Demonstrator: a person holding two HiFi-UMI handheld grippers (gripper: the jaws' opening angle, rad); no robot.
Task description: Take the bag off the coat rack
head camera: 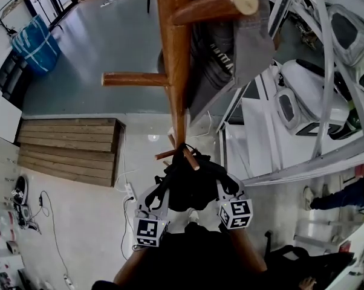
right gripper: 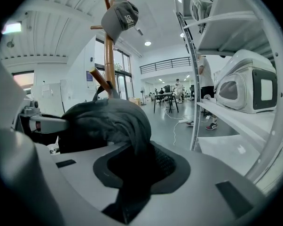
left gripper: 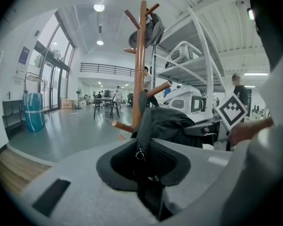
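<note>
A black bag point(head camera: 191, 186) hangs at a low peg point(head camera: 190, 158) of the wooden coat rack point(head camera: 175, 59). My left gripper point(head camera: 164, 191) grips the bag's left side and my right gripper point(head camera: 220, 187) its right side. The left gripper view has the jaws point(left gripper: 144, 166) shut on a fold of the bag point(left gripper: 167, 124) next to a zipper pull point(left gripper: 140, 152), with the rack point(left gripper: 140, 65) behind. Seen from the right gripper, the jaws point(right gripper: 134, 171) pinch a hanging fold of the bag point(right gripper: 104, 121). A grey cap point(right gripper: 119, 19) sits on the rack's top.
A white shelving frame point(head camera: 327, 113) with white hard-shell cases stands close on the right. Low wooden steps point(head camera: 67, 144) lie to the left, a blue bin point(head camera: 37, 44) farther off. Cables and a power strip point(head camera: 130, 192) run over the floor. A person's leg point(head camera: 342, 195) shows at the right.
</note>
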